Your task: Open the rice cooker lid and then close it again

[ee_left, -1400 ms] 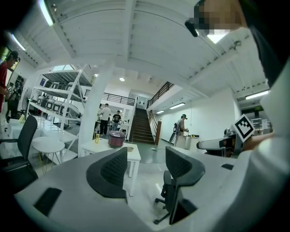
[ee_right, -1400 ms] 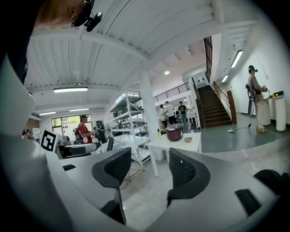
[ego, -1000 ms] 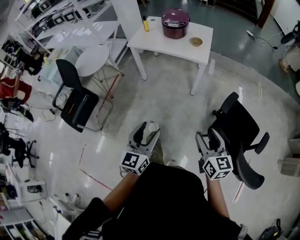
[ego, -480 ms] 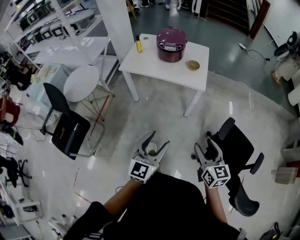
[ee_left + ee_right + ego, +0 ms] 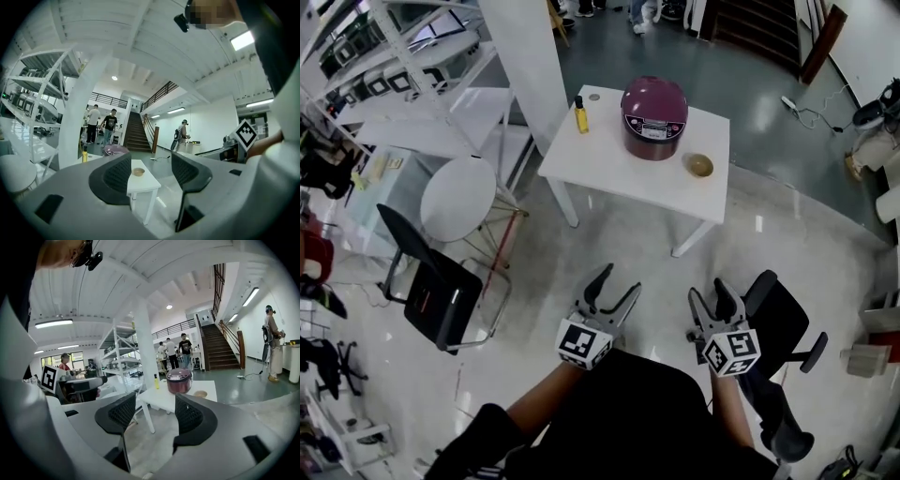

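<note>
Both steps of the task were ahead of you, by my reading: neither the opening nor the closing had been done. From the head view, the rice cooker (image 5: pixel 654 117) sat with its lid down on the white surface (image 5: pixel 609 173), with a yellow bottle (image 5: pixel 580 115) on one side and a small bowl (image 5: pixel 699 165) on the other. It was well apart from you across the floor. Your left gripper (image 5: pixel 617 286) and right gripper (image 5: pixel 710 298) were held close to your body, and a black office chair (image 5: pixel 783 323) stood just beside the right one. From the left gripper view, the jaws stood wide apart with nothing between them; only the far surface and the bowl showed through the gap, and the cooker was partly hidden behind one jaw. From the right gripper view, those jaws too stood wide and empty, and the cooker, lid shut, showed far off above the gap. What was left, I judge, was everything: reach the surface, release and lift the lid, then press it shut.
</note>
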Demonstrator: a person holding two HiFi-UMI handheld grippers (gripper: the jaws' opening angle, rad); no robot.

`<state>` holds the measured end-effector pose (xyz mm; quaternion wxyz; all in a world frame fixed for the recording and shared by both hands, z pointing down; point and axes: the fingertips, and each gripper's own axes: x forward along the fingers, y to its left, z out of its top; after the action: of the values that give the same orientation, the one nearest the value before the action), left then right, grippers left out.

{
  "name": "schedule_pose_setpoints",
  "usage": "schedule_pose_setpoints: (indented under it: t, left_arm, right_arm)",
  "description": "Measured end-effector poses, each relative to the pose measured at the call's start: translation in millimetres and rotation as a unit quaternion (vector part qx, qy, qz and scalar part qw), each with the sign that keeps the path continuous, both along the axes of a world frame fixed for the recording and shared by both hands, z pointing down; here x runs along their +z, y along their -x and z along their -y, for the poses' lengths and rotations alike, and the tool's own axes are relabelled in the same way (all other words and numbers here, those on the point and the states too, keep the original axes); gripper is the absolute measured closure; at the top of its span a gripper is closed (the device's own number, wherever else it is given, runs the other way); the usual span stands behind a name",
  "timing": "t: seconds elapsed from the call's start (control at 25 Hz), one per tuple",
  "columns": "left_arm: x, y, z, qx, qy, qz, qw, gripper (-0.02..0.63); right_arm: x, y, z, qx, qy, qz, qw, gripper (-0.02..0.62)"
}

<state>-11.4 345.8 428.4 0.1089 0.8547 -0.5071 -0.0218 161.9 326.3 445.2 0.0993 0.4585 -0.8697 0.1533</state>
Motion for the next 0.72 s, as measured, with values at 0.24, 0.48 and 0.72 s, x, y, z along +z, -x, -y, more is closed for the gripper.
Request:
schedule_pose_setpoints:
  t: [0.24, 0.48, 0.72]
  left_arm:
    - [-0.1, 37.7, 51.0, 0.044, 0.006, -0.003, 0.999, 0.344]
    - [3.2, 61.1, 94.4, 0.058, -0.005, -0.015, 0.9982, 0.344]
    - [9.9, 75.5, 113.7, 0.047, 0.001, -0.02, 0.9987, 0.344]
  right_arm:
    - [9.7, 48.4, 42.0, -0.001, 0.029, 0.016, 0.999, 0.365]
    - [16.2, 61.5, 63.9, 0.022, 0.043, 0.012, 0.999, 0.365]
    - [26.1, 70.6, 75.9, 0.023, 0.051, 0.003, 0.998, 0.365]
